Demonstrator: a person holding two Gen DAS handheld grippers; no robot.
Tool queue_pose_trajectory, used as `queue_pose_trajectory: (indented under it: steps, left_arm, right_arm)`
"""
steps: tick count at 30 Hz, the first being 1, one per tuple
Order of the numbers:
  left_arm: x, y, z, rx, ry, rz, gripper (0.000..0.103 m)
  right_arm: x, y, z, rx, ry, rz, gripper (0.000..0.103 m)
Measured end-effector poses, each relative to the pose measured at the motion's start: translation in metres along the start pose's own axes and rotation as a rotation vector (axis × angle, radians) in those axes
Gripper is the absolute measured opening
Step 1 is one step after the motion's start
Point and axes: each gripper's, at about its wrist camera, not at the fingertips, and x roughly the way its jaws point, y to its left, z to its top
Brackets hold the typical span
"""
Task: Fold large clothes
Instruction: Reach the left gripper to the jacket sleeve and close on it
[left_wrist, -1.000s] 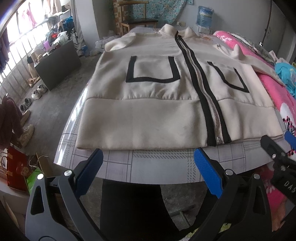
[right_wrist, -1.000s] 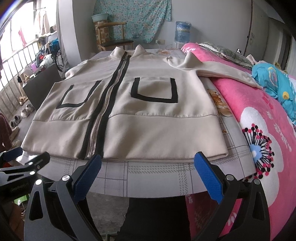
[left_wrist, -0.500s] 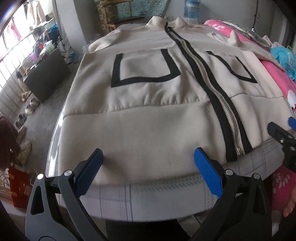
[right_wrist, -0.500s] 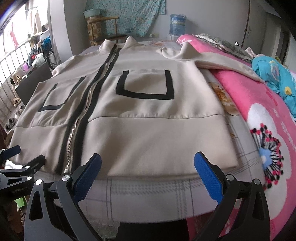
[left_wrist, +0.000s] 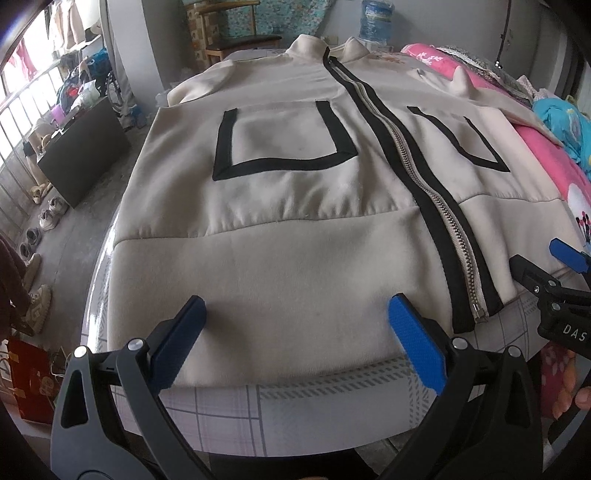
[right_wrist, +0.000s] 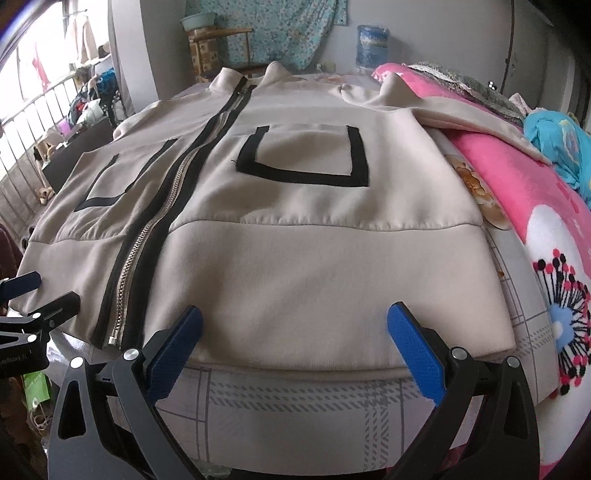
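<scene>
Since a second ago you have brought both grippers forward from off the table edge, and their pads now reach over the jacket's hem instead of hanging short of it.

Your left gripper (left_wrist: 295, 321) is spread wide and holds nothing, its pads over the hem band left of the zip (left_wrist: 432, 195). Your right gripper (right_wrist: 295, 325) is just as wide and empty, over the hem band right of the zip.

The jacket (left_wrist: 295, 221) lies flat, front up and zipped, on the checked table (left_wrist: 229, 417). Its long axis runs straight away from you: hem at the near edge, collar at the far end. One sleeve drapes right onto the pink blanket (right_wrist: 517, 192).

To do this step well, I'd say you should lower each pair of pads onto the hem, catch both layers together, and close evenly. Take hold at matching spots either side of the zip, so the lift toward the collar stays square and the fold does not skew.
</scene>
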Motion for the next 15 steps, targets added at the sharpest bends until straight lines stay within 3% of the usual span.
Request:
queue_pose_trajectory:
  steps: [4,9,15]
  left_arm:
    - [-0.003,0.001,-0.001,0.002,-0.005,-0.008,0.096]
    - [-0.026,0.007,-0.007,0.014,-0.103,0.001,0.096]
    - [-0.046,0.037,-0.014,-0.046,-0.147,0.060,0.095]
  right_arm:
    - [-0.001,-0.002,-0.001,-0.014,-0.009,0.021,0.098]
    - [-0.015,-0.022,0.000,0.007,-0.025,0.070,0.098]
    - [-0.037,-0.068,0.005,0.027,-0.070,0.013,0.098]
